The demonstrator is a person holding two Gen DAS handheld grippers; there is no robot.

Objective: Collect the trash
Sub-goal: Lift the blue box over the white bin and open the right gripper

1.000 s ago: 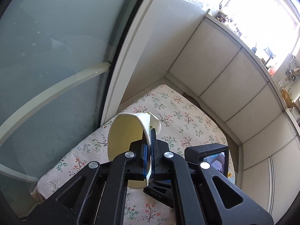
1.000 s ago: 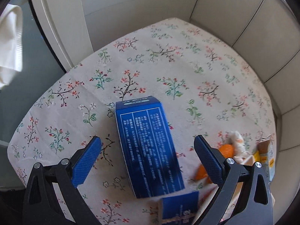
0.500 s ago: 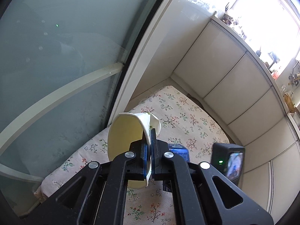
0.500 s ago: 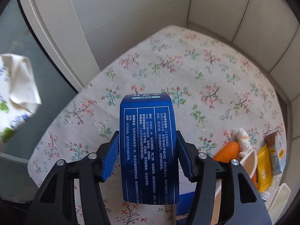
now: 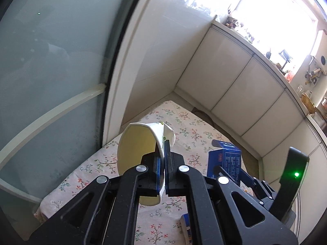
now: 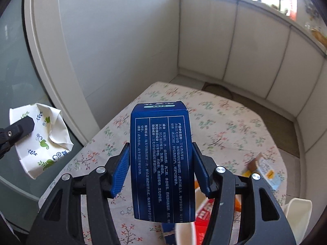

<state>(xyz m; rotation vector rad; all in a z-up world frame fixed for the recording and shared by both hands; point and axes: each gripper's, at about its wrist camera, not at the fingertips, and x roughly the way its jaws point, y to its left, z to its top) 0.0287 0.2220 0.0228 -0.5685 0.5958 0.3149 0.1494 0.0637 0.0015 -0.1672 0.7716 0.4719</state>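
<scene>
We find the right gripper point(image 6: 161, 169) pinching a blue carton point(image 6: 162, 163) across its width, held clear above the floral-clothed counter point(image 6: 224, 122). Its jaws have just been closing, with the carton between them. The left gripper point(image 5: 162, 159) has its fingers pressed together on the wall of a crumpled paper cup point(image 5: 141, 145), also held aloft. Risks noted: the carton is thin card and may buckle or pivot in the grip; the cup hangs by a single crushed wall and may slip out. More litter point(image 6: 263, 169) lies at the counter's right edge, uncollected.
</scene>
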